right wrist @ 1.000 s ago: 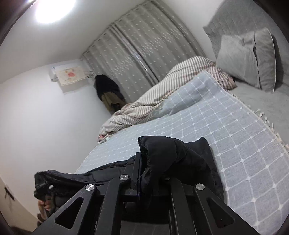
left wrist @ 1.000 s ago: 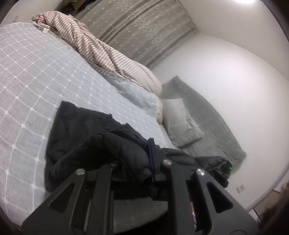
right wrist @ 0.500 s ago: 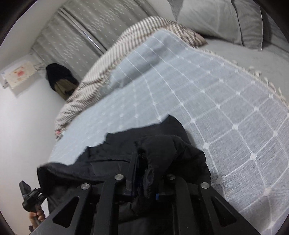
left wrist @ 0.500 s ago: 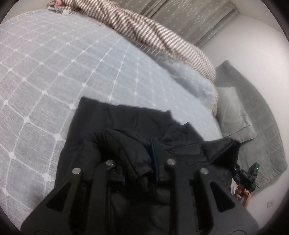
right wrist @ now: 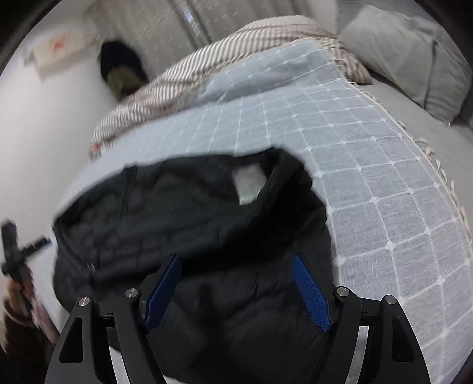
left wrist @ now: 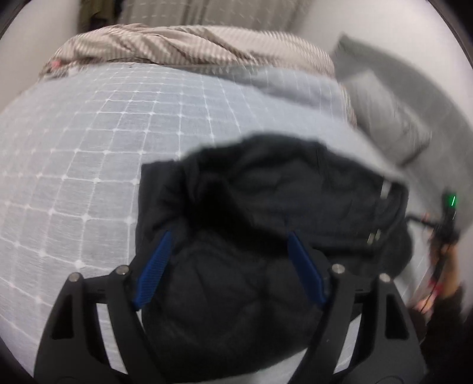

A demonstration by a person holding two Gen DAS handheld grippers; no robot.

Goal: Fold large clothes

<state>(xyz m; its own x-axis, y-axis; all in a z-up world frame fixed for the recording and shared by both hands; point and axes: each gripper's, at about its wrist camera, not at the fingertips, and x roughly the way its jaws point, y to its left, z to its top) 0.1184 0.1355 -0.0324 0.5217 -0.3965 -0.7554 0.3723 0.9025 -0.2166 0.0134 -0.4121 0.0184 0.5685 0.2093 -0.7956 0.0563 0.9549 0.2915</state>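
Note:
A black padded jacket (left wrist: 266,206) lies bunched on the bed's pale blue checked cover (left wrist: 88,141). It also shows in the right wrist view (right wrist: 192,212), with a white label (right wrist: 248,184) inside its collar. My left gripper (left wrist: 229,236) is open, its blue pads spread above the jacket's near fold. My right gripper (right wrist: 236,260) is open too, over the jacket's near edge. Neither holds cloth. The right gripper shows at the right edge of the left wrist view (left wrist: 446,218), and the left gripper at the left edge of the right wrist view (right wrist: 14,251).
A striped brown blanket (left wrist: 183,44) is heaped along the far side of the bed. Grey pillows (right wrist: 414,53) lie at the head. Grey curtains (right wrist: 207,17) hang behind. Dark clothes (right wrist: 121,68) hang by the wall.
Both grippers were shut on bunches of the jacket and have opened and let go. The jacket has dropped flatter onto the cover. Both views have tilted down toward the bed.

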